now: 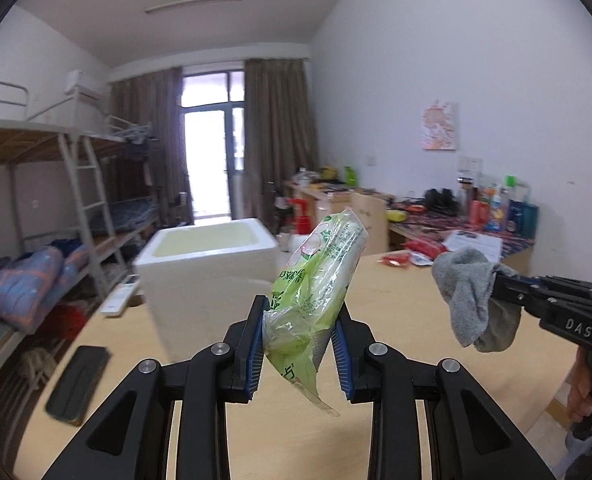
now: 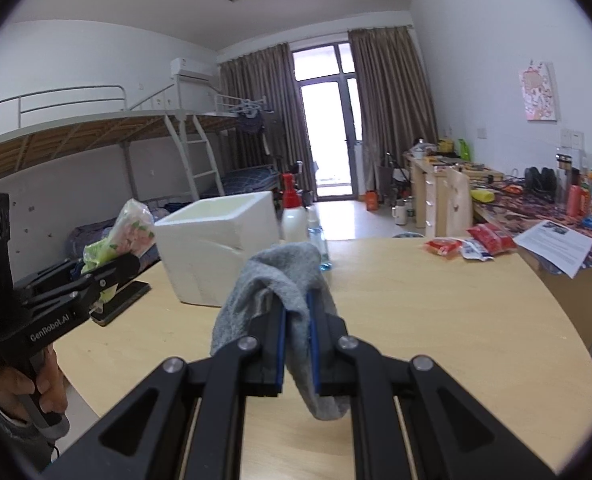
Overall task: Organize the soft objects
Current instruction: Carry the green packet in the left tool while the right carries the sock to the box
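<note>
My left gripper (image 1: 299,320) is shut on a green and white plastic packet (image 1: 320,276) and holds it up above the wooden table (image 1: 396,292). The packet also shows in the right wrist view (image 2: 130,232). My right gripper (image 2: 296,308) is shut on a grey sock (image 2: 272,280) that drapes over its fingers, also held above the table. In the left wrist view the sock (image 1: 468,292) hangs at the right. A white foam box (image 1: 212,264), open at the top, stands on the table ahead and to the left; it also shows in the right wrist view (image 2: 220,240).
A black flat object (image 1: 76,384) lies on the table near the left edge. Red snack packets (image 2: 472,242) and a sheet of paper (image 2: 556,240) lie at the far right. A bottle (image 2: 316,236) stands behind the box. Bunk beds (image 1: 56,208) are on the left, cluttered desks (image 2: 536,196) along the right wall.
</note>
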`<state>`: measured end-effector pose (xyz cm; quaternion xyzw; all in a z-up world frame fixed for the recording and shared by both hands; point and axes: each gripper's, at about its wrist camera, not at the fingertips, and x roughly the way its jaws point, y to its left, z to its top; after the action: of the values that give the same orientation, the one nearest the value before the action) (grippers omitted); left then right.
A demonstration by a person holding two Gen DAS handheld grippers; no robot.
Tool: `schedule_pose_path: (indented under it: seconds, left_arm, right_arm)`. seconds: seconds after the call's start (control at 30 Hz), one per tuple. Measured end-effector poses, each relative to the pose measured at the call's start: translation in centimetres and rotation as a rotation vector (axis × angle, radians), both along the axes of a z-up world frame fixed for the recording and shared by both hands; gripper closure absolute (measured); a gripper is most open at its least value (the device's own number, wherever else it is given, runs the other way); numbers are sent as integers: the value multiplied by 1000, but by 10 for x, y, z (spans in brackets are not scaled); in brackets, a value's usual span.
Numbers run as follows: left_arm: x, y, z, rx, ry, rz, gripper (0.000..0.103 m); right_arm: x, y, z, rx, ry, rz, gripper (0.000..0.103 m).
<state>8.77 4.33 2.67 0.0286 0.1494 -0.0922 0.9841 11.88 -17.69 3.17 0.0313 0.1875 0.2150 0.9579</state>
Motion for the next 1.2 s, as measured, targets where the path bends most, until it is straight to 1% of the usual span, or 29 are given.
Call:
schedule_pose_path:
  seconds: [0.17, 0.5, 0.7, 0.8, 0.9, 0.97, 1.2]
  left_arm:
    - [-9, 15, -1, -12, -6, 96, 71]
    - [-35, 54, -8, -11, -29, 297, 71]
    - [-44, 66, -12, -18, -40, 392, 71]
    - [-47, 74, -16, -43, -26, 407, 71]
    - [-52, 79, -21, -49, -31, 428, 71]
    - [-52, 81, -23, -63, -22, 425, 71]
    - [-48, 86, -24, -74, -8, 421, 71]
  right_arm:
    - [1, 19, 1, 24, -12, 73, 91]
    - [0, 65, 1, 63, -9, 202, 91]
    - [-7, 87, 1, 62, -21, 234, 90]
    - [-9, 95, -2, 70, -18, 214, 90]
    - [-8, 102, -2, 48, -26, 206, 90]
    - [-7, 107, -2, 39, -23, 213, 90]
    - [-6, 116, -2, 19, -22, 219, 90]
